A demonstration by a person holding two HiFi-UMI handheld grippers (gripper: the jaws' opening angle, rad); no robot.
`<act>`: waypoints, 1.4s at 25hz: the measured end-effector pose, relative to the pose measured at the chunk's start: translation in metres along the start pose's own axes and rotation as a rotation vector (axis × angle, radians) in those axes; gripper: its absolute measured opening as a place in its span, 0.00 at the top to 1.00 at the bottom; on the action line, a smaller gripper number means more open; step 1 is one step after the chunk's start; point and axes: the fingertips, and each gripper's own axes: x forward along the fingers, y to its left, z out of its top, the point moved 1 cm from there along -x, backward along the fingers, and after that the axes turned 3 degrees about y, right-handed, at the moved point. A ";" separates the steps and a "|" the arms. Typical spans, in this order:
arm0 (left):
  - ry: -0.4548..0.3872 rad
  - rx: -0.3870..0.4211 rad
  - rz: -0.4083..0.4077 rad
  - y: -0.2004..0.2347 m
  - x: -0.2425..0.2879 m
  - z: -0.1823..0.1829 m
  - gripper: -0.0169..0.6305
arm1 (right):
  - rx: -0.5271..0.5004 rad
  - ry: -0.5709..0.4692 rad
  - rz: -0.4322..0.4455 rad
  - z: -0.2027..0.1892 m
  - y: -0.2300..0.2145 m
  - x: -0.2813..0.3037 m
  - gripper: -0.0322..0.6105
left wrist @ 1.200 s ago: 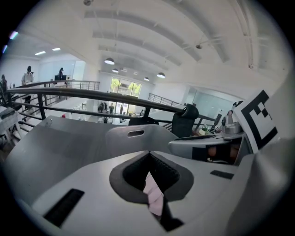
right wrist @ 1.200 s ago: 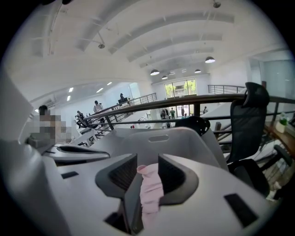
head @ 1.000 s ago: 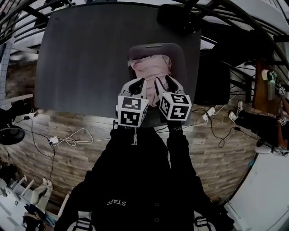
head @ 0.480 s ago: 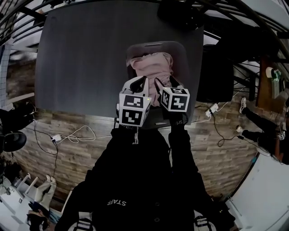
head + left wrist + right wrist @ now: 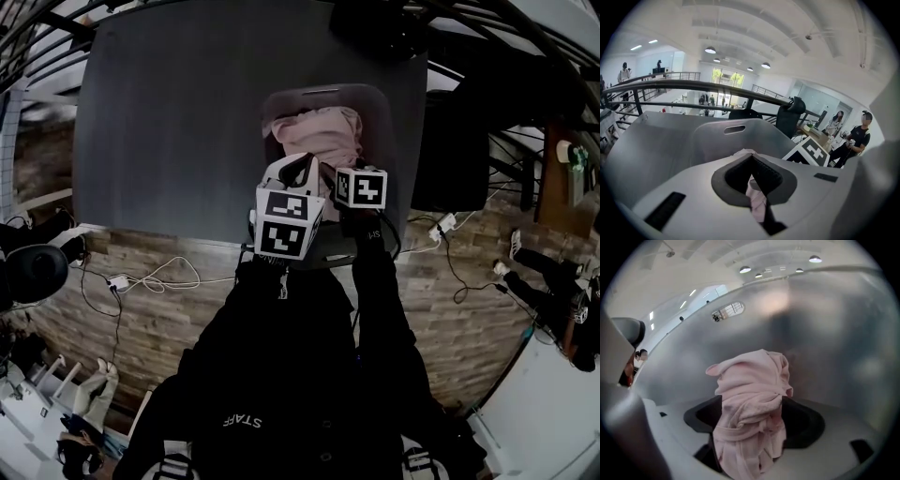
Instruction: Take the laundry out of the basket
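A grey laundry basket (image 5: pixel 319 92) stands on the dark grey table (image 5: pixel 169 122), with a crumpled pink garment (image 5: pixel 323 131) inside it. Over the basket's near side, my left gripper (image 5: pixel 298 172) is shut on a pinch of the pink cloth (image 5: pixel 757 199). Beyond it the basket's far wall with its handle slot (image 5: pixel 734 129) shows. Just to the right, my right gripper (image 5: pixel 349 169) has its jaws opening. In the right gripper view the bunched pink garment (image 5: pixel 750 399) stands between the wide-apart pads (image 5: pixel 701 416), which do not press on it.
The basket sits near the table's front right part. White cables (image 5: pixel 150 277) lie on the wooden floor below the table edge. A dark chair (image 5: pixel 375 23) is behind the table and a black cabinet (image 5: pixel 450 159) at its right. People (image 5: pixel 855 138) stand far off.
The right gripper has moved forward over the basket and its jaws have spread wide. The left gripper has edged forward, still pinching pink cloth.
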 end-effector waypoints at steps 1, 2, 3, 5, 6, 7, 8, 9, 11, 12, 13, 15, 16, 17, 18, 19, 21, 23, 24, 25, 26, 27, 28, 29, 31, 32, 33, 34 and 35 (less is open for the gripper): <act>0.004 0.002 -0.002 -0.001 0.001 0.000 0.97 | 0.002 0.020 0.003 -0.003 -0.002 0.006 0.36; 0.008 0.004 -0.005 -0.001 0.003 -0.001 0.97 | 0.003 0.038 0.002 -0.006 -0.003 0.012 0.35; 0.012 0.005 -0.008 -0.002 0.003 -0.001 0.97 | 0.003 0.051 0.000 -0.008 -0.003 0.018 0.35; 0.016 0.005 -0.012 -0.002 0.004 -0.002 0.97 | 0.002 0.059 -0.003 -0.009 -0.003 0.027 0.35; 0.016 0.003 -0.013 -0.002 0.004 -0.003 0.97 | 0.003 0.062 -0.006 -0.010 -0.003 0.031 0.35; 0.016 0.002 -0.014 -0.002 0.004 -0.004 0.97 | 0.003 0.067 -0.013 -0.011 -0.003 0.035 0.35; 0.015 0.001 -0.014 -0.002 0.004 -0.004 0.97 | 0.002 0.074 -0.019 -0.012 -0.004 0.039 0.35; 0.014 0.001 -0.013 -0.002 0.004 -0.004 0.97 | -0.002 0.080 -0.024 -0.013 -0.004 0.043 0.35; 0.012 -0.002 -0.013 -0.003 0.004 -0.004 0.97 | -0.012 0.084 -0.029 -0.014 -0.006 0.048 0.35; 0.010 -0.005 -0.015 -0.003 0.004 -0.003 0.97 | -0.015 0.082 -0.033 -0.014 -0.007 0.050 0.35; 0.008 -0.008 -0.017 -0.003 0.004 -0.003 0.97 | -0.016 0.082 -0.038 -0.015 -0.008 0.052 0.35; 0.004 -0.011 -0.017 -0.002 0.003 -0.002 0.97 | -0.018 0.083 -0.052 -0.016 -0.010 0.054 0.35; 0.003 -0.012 -0.016 -0.001 0.002 -0.002 0.97 | -0.021 0.079 -0.054 -0.016 -0.010 0.054 0.35; 0.001 -0.013 -0.014 -0.001 0.001 -0.002 0.97 | -0.022 0.072 -0.053 -0.016 -0.010 0.053 0.38; -0.001 -0.015 -0.011 -0.001 -0.001 -0.003 0.97 | -0.019 0.062 -0.054 -0.016 -0.009 0.052 0.46; -0.003 -0.017 -0.007 0.000 -0.002 -0.003 0.97 | -0.015 0.049 -0.056 -0.016 -0.009 0.049 0.54; -0.006 -0.021 0.001 0.002 -0.006 -0.004 0.97 | -0.008 0.021 -0.062 -0.016 -0.008 0.043 0.64; -0.012 -0.027 0.011 0.005 -0.010 -0.004 0.97 | 0.003 0.000 -0.059 -0.012 -0.008 0.034 0.73; -0.016 -0.031 0.017 0.007 -0.012 -0.003 0.97 | 0.007 -0.006 -0.053 -0.010 -0.007 0.030 0.75; -0.021 -0.035 0.023 0.010 -0.014 -0.003 0.97 | 0.009 -0.012 -0.046 -0.009 -0.006 0.026 0.76; -0.026 -0.041 0.029 0.012 -0.017 -0.004 0.97 | 0.008 -0.021 -0.039 -0.007 -0.004 0.022 0.76; -0.033 -0.046 0.035 0.015 -0.020 -0.004 0.97 | 0.007 -0.033 -0.032 -0.005 -0.002 0.017 0.77; -0.039 -0.051 0.041 0.017 -0.023 -0.004 0.97 | 0.007 -0.049 -0.027 -0.004 0.001 0.011 0.77; -0.046 -0.055 0.046 0.020 -0.027 -0.004 0.97 | 0.007 -0.066 -0.024 -0.002 0.005 0.004 0.77; -0.058 -0.061 0.056 0.024 -0.035 -0.004 0.97 | 0.002 -0.100 -0.020 0.000 0.012 -0.009 0.77; -0.065 -0.063 0.059 0.026 -0.039 -0.003 0.97 | -0.001 -0.116 -0.020 0.001 0.015 -0.016 0.77; -0.073 -0.064 0.061 0.027 -0.043 -0.002 0.97 | -0.004 -0.131 -0.023 0.002 0.018 -0.023 0.77; -0.081 -0.065 0.062 0.027 -0.046 -0.001 0.97 | -0.007 -0.146 -0.027 0.003 0.021 -0.031 0.77; -0.089 -0.066 0.062 0.027 -0.050 0.000 0.97 | -0.009 -0.163 -0.031 0.004 0.024 -0.039 0.77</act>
